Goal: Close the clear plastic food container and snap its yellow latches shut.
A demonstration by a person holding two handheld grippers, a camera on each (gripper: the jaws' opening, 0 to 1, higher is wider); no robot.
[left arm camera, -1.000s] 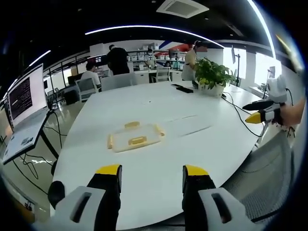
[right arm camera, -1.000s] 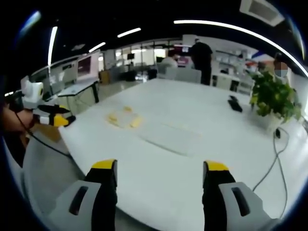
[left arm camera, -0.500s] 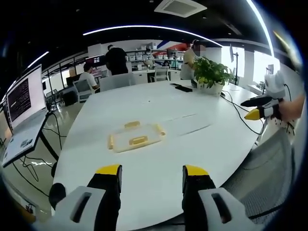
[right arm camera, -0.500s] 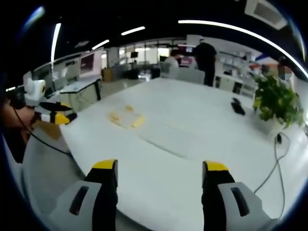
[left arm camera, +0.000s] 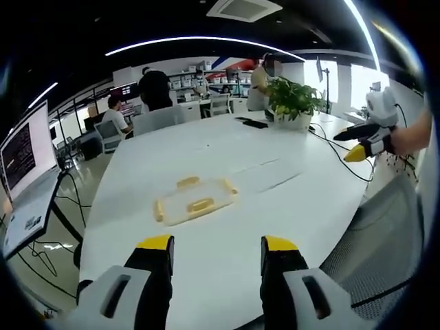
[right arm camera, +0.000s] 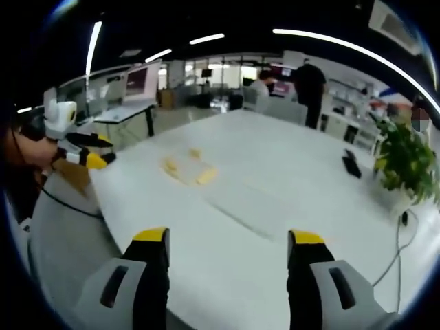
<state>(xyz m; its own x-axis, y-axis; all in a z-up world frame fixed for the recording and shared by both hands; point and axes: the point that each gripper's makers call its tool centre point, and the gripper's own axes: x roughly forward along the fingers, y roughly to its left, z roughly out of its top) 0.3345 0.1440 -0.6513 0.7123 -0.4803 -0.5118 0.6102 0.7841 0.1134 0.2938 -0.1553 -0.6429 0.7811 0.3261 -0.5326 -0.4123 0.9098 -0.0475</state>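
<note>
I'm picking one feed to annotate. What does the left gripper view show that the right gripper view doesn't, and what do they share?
Left gripper view alone: a laptop off the table's side and the right gripper held in a hand, entering from the right.

Right gripper view alone: the left gripper at the left and a dark flat object near the plant.

Both: the white table, the clear container with yellow latches, a potted plant, and each view's own jaws standing apart.

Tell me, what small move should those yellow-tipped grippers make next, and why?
Probably bring both grippers forward toward the clear plastic food container with yellow latches. It lies flat on the white oval table, well ahead of the open left gripper, and the open right gripper holds nothing and is also far from it.
</note>
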